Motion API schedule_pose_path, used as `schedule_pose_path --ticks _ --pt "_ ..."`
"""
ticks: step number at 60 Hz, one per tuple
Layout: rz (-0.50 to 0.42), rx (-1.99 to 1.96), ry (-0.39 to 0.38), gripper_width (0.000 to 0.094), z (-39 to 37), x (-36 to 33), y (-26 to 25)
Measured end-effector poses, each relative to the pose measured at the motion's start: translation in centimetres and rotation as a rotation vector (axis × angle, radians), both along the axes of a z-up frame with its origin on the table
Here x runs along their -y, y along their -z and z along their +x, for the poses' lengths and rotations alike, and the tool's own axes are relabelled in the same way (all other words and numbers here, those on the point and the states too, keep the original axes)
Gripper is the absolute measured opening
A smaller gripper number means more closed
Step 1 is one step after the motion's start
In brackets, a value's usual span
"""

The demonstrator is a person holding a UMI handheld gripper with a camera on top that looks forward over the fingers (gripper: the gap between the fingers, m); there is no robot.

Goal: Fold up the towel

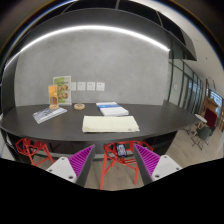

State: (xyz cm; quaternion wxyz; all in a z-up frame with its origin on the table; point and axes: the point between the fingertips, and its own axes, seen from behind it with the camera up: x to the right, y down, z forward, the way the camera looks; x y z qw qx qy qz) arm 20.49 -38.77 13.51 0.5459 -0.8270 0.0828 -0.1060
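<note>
A pale cream towel (110, 124) lies flat in a folded rectangle on the dark table (60, 128), near its front edge. My gripper (112, 160) is well back from the table and below its edge, with nothing between its fingers. The magenta pads (76, 160) stand wide apart, so the gripper is open. The towel is beyond the fingers, a little above the gap between them.
A white and blue stack (112, 108) lies behind the towel. A booklet (48, 114) and a standing sign (61, 92) are at the table's left. Red stools (118, 157) stand under the table. A chair (203, 130) and windows are at the right.
</note>
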Motion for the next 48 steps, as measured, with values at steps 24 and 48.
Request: schedule_pose_path --ticks 24,48 --pt "-0.038 -0.029 -0.157 0.0784 -6.1 -10.1 3.0" --pt "-0.102 0.020 -0.297 0.0676 -8.8 -31.0 11.2"
